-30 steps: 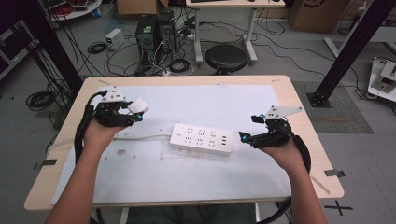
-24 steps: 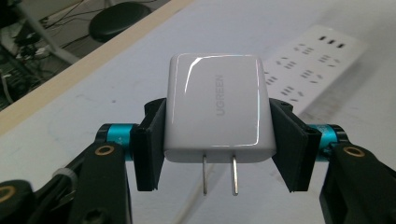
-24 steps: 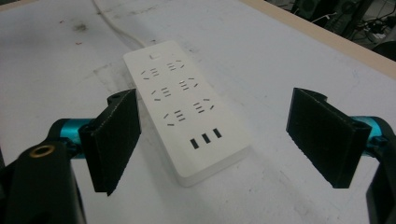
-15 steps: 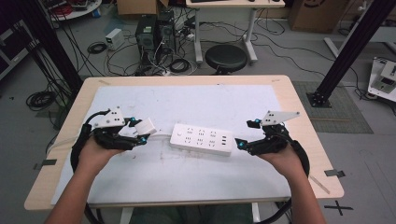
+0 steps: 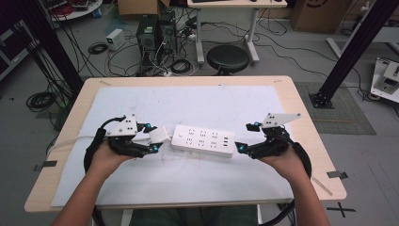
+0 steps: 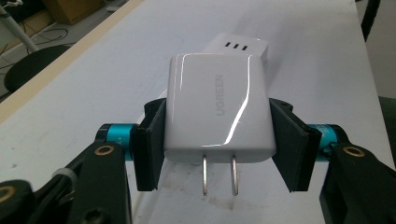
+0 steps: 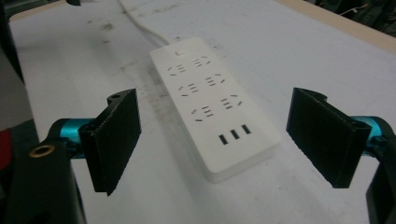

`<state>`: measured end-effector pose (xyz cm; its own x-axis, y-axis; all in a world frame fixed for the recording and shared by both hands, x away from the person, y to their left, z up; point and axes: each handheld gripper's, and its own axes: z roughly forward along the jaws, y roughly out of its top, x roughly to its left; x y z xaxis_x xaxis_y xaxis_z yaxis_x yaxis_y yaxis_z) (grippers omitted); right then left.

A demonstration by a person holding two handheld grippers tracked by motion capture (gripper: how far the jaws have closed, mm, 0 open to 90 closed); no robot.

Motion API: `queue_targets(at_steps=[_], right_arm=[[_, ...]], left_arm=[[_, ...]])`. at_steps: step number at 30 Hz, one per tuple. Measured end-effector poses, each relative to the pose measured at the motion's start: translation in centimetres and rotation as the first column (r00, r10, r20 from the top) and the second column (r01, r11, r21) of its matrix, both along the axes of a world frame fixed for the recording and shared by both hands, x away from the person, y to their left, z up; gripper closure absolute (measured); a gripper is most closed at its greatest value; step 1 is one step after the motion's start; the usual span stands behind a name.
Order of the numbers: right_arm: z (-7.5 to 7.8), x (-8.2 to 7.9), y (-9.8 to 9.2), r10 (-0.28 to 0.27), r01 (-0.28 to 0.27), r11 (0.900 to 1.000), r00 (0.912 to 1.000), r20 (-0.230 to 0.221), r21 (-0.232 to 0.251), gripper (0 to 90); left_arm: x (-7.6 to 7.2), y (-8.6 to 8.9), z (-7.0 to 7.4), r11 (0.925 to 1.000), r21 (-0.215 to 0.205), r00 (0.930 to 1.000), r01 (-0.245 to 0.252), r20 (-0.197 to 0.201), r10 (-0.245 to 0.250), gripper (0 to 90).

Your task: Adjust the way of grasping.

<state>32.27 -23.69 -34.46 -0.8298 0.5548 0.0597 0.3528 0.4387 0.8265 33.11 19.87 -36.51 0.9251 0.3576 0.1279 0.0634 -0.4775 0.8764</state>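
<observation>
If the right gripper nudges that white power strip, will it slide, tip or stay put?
The power strip lies flat and low, so tipping looks unlikely. Its smooth shell on the white mat would probably slide. The cord at its far end may drag it and swing it round.

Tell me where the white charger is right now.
In the high view, the white charger is clamped in the left hand-held gripper, just off the left end of the power strip on the white mat.

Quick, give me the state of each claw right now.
Left claw: closed on the white charger, prongs bare.
Right claw: open, holding nothing, just short of the power strip.
</observation>
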Motion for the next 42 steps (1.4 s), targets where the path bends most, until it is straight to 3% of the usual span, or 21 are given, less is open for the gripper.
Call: queue_targets(at_steps=[5, 11, 15, 20, 26, 32, 42], right_arm=[[-0.6, -0.1, 1.7, 0.03, -0.029, 0.999, 0.999, -0.034, 0.024, 18.2], [-1.4, -0.2, 3.7, 0.066, -0.062, 0.997, 0.9942, -0.086, 0.048, 18.2], [-1.9, -0.3, 4.6, 0.08, -0.068, 0.994, 0.9874, -0.136, 0.09, 18.1], [-2.4, -0.5, 5.9, 0.116, -0.089, 0.986, 0.9739, -0.195, 0.142, 18.2], [-2.9, -0.5, 7.3, 0.162, -0.115, 0.973, 0.9573, -0.239, 0.202, 18.2], [-3.6, -0.5, 9.0, 0.186, -0.13, 0.968, 0.9458, -0.266, 0.214, 18.2], [-5.1, 0.4, 10.8, 0.232, -0.133, 0.949, 0.9096, -0.345, 0.288, 19.0]], left_arm=[[0.0, -1.3, -1.1, 0.9985, 0.008, 0.9985, 0.055, 0.002, -0.055, 42.4], [-0.8, -2.6, -1.5, 0.9923, 0.028, 0.9907, 0.121, 0.061, -0.122, 42.4], [-1.9, -3.6, -1.6, 0.9895, 0.049, 0.9818, 0.136, 0.127, -0.141, 42.4], [-3.1, -4.6, -2.2, 0.9903, 0.062, 0.9689, 0.124, 0.208, -0.134, 42.5], [-4.3, -5.7, -2.6, 0.9872, 0.096, 0.9402, 0.127, 0.306, -0.151, 42.5], [-4.8, -6.5, -3.2, 0.9875, 0.094, 0.9313, 0.126, 0.332, -0.15, 42.5], [-5.3, -7.6, -3.4, 0.988, 0.1, 0.9144, 0.118, 0.377, -0.147, 42.5]])
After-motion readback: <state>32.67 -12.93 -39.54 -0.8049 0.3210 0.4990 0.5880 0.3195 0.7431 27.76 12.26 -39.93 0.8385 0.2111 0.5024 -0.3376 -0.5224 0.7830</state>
